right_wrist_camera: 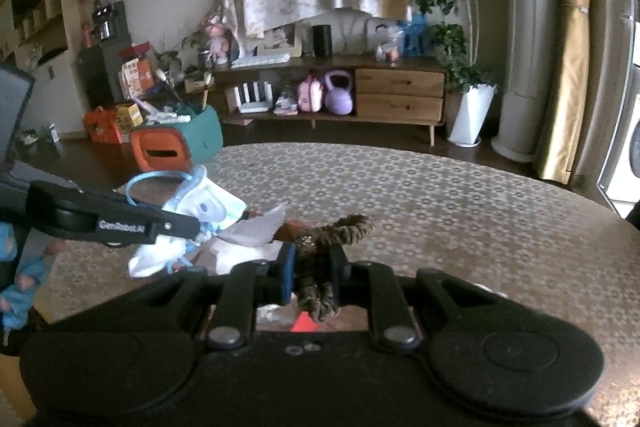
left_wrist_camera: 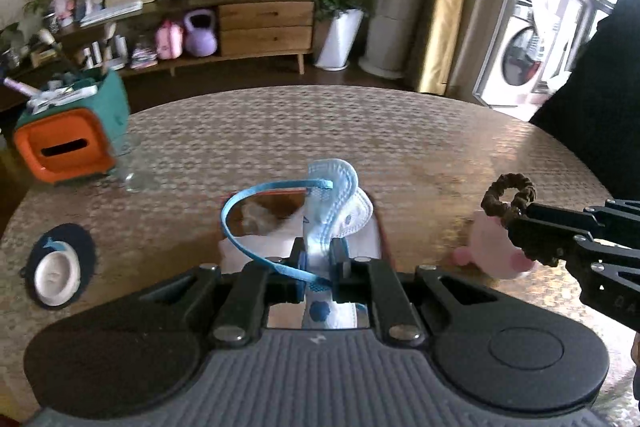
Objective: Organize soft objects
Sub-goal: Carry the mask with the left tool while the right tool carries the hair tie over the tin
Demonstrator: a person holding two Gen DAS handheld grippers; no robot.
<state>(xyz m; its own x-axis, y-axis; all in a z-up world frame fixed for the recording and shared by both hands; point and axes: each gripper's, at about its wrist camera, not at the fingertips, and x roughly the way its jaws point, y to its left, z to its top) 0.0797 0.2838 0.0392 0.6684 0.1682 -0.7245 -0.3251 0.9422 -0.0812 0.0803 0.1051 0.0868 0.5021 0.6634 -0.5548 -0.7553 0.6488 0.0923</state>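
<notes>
My left gripper is shut on a white and light-blue face mask with a blue ear loop, held above a red-rimmed tray that has white cloth in it. The mask also shows in the right wrist view. My right gripper is shut on a brown scrunchie, held above the table. The scrunchie also shows in the left wrist view, at the tip of the right gripper. A pink plush toy lies on the table under it.
The round table has a patterned cover. An orange and teal organizer box stands at the far left edge. A dark blue round pad with a white dish lies at the near left. A wooden sideboard stands behind.
</notes>
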